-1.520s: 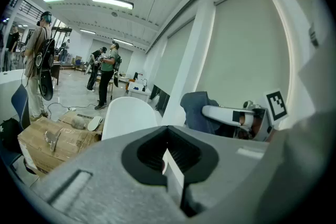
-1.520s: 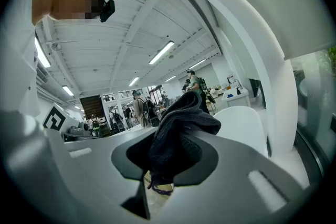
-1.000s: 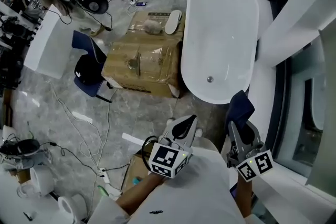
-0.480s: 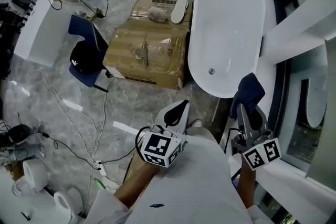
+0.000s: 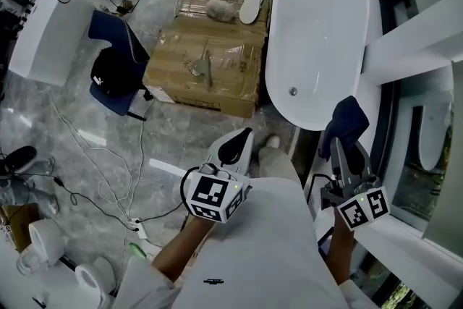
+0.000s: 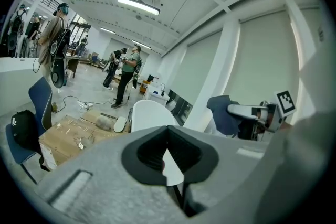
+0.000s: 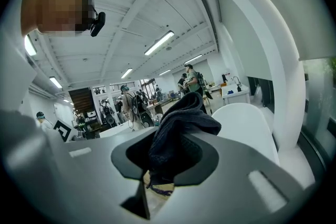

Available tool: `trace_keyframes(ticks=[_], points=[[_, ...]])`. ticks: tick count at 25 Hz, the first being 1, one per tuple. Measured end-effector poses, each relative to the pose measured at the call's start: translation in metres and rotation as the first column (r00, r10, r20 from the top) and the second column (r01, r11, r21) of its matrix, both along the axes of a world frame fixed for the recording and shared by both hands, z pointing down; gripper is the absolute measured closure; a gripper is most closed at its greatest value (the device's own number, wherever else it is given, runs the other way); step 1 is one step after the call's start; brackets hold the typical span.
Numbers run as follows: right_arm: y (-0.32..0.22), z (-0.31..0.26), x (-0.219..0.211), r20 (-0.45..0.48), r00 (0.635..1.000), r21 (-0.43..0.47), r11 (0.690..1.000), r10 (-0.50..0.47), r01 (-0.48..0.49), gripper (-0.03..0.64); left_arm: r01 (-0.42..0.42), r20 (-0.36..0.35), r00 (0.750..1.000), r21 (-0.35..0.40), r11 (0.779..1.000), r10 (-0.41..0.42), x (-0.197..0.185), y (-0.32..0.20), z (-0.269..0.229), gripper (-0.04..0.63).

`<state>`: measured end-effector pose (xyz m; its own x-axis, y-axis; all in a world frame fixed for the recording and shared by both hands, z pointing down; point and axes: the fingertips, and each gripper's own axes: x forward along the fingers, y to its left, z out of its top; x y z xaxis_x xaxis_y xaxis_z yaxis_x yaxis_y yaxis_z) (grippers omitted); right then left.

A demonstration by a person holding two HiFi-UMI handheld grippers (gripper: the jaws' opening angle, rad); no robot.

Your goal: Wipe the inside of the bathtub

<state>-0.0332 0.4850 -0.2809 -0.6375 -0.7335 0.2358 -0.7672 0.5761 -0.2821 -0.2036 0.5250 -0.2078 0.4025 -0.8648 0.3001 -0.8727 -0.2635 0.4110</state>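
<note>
Fingers first: the right gripper (image 7: 167,161) is clamped on a bunched dark blue cloth (image 7: 181,120), pinched low in the jaws so that most of the fabric stands up and flops forward over the tips. I judge that is deliberate, since a loose wad ahead of the jaws gives a soft pad to press on the enamel rather than hard plastic. The left gripper (image 6: 170,160) has its jaws together with nothing between them; through the gap behind the tips I see only the white bathtub (image 6: 149,115) beyond. It looks like a spare hand for now, held in close to the body.

From the head view, the bathtub (image 5: 318,25) lies ahead and slightly right, a long white oval with its drain (image 5: 293,91) near the end closest to me. The cloth (image 5: 346,119) sits above that near end, by the tub's right rim, and I cannot see it touching the inside. Wiping looks not yet begun.

A cardboard box (image 5: 206,69) stands just beside the tub's left flank, so reaching in from the near end is the freer approach. Next I would lower the right gripper (image 5: 347,155) into the basin and sweep away from the drain.
</note>
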Motion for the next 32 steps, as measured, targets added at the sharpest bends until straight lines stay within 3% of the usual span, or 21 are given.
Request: trace_keyframes(ticks=[11,18,24,32], points=[[-0.035,0.002,-0.032,0.010,0.999,-0.010,0.999,-0.031,0.031,0.537,0.018,-0.001,1.000,0.006,1.000,-0.018,-0.020,-0.021,-0.003,0.597],[-0.075,0.019,-0.029,0.041,0.999,-0.033,0.999,-0.026,0.028,0.537,-0.010,0.023,1.000,-0.014,1.000,0.010,-0.004,-0.059,0.003,0.597],[-0.145,0.049,-0.005,0.075,0.997,-0.078,0.997,0.017,-0.011,0.537,-0.055,0.057,0.997,-0.042,0.998,0.058,0.019,-0.134,0.013,0.597],[-0.279,0.095,0.019,0.080,0.996,-0.171,0.985,0.038,-0.024,0.537,-0.129,0.106,0.985,-0.057,0.990,0.135,0.054,-0.275,0.017,0.597]])
